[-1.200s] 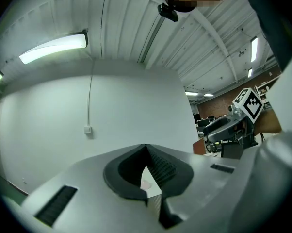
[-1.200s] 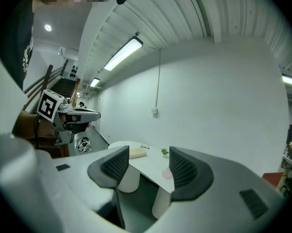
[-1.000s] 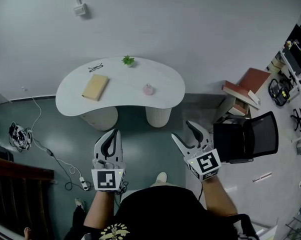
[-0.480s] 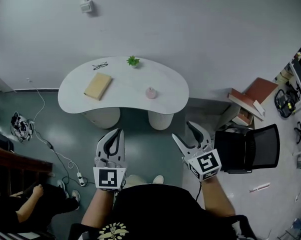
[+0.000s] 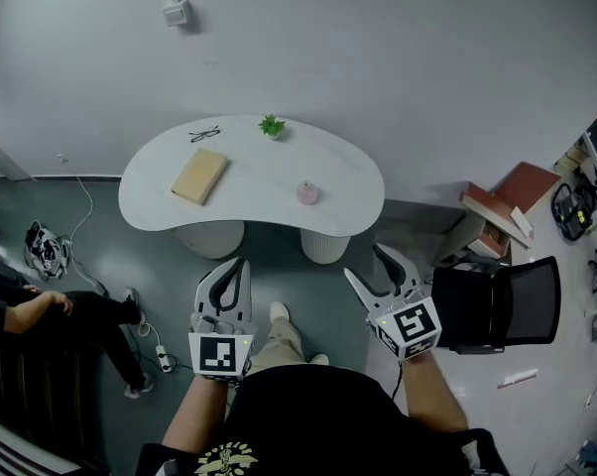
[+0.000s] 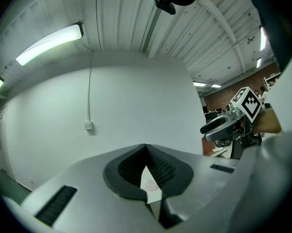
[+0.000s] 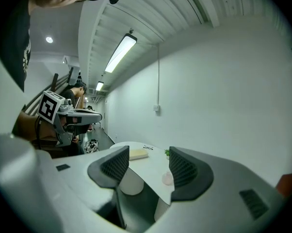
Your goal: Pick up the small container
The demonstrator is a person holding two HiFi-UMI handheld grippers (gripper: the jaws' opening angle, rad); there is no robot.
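Right gripper (image 5: 365,262): jaws apart, nothing between. Left gripper (image 5: 234,271): jaws pressed together, empty. Both hang short of the tabletop (image 5: 259,177), well apart from it. Small container (image 5: 307,193), pink & roundish w/ no clear long axis, sits by the tabletop's near edge, right half, ahead & slightly left of the right gripper, prob. the nearer 1. Count: 1 small container, 1 tan book (image 5: 200,176), 1 pair of glasses (image 5: 204,133), 1 plant (image 5: 272,126).

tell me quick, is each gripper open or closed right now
Left gripper: closed, holding nothing.
Right gripper: open, empty.
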